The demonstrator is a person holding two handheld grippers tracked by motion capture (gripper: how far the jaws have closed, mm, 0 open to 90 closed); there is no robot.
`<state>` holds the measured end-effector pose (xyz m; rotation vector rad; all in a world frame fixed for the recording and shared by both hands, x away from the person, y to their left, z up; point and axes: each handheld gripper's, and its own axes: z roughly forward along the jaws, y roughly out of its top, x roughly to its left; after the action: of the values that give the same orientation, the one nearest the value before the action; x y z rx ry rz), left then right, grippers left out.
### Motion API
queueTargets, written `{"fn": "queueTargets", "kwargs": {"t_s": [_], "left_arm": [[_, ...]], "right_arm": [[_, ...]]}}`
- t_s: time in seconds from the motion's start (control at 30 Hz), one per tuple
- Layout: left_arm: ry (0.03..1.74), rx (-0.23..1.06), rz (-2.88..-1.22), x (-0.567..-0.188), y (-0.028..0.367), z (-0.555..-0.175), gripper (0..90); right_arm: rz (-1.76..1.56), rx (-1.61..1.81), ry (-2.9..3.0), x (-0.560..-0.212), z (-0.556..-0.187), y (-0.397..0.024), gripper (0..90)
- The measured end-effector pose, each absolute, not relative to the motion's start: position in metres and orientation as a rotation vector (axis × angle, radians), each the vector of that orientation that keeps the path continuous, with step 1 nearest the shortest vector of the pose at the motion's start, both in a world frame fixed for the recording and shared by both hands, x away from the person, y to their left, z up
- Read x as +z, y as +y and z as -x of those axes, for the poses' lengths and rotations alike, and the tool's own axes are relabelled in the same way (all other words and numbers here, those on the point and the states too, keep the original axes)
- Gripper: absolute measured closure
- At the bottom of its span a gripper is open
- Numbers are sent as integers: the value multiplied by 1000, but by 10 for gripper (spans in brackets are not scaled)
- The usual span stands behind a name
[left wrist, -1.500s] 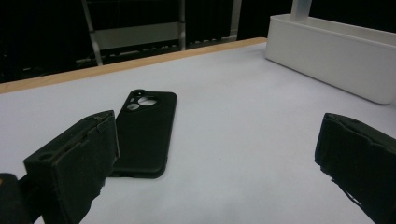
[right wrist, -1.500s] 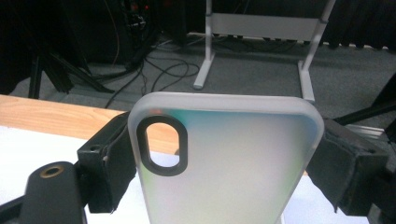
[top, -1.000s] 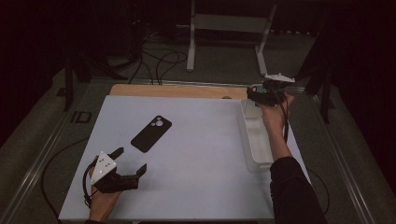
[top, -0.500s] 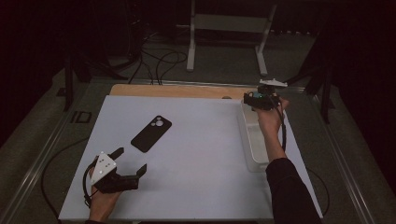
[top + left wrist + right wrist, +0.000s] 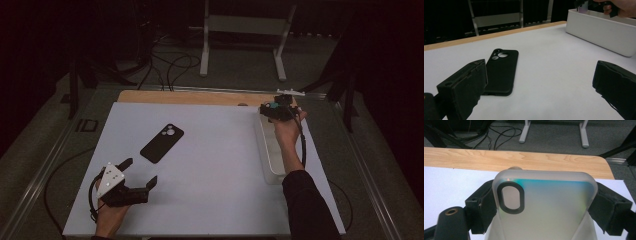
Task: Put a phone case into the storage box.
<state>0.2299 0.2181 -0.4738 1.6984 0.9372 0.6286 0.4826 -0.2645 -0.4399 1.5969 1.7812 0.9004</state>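
Right gripper view: fingers (image 5: 610, 207) clamp the frosted phone case (image 5: 544, 205) by both edges; left gripper (image 5: 135, 175) fingers apart.

Left tool (image 5: 137, 172) low near the body, jaws wide; right tool (image 5: 266, 111) outstretched, jaws clamped.

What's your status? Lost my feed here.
Right gripper shut on translucent phone case, above white bin. Left gripper open, idle near black phone case. Nothing in the way.

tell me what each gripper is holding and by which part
The right gripper clamps a translucent phone case by its two long side edges. The left gripper is open, holding nothing.
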Motion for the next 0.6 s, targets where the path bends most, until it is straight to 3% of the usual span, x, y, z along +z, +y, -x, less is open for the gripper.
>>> {"fn": "queueTargets", "kwargs": {"t_s": [0.1, 0.17, 0.6], "left_arm": [[937, 629, -1699, -474, 218, -230, 3], [938, 629, -1700, -474, 218, -230, 3], [937, 629, -1707, -474, 217, -230, 3]], "right_arm": [[-1600, 902, 1787, -440, -483, -265, 154], [-1622, 931, 1776, -439, -484, -267, 95], [-1584, 959, 1739, -430, -480, -272, 87]]}}
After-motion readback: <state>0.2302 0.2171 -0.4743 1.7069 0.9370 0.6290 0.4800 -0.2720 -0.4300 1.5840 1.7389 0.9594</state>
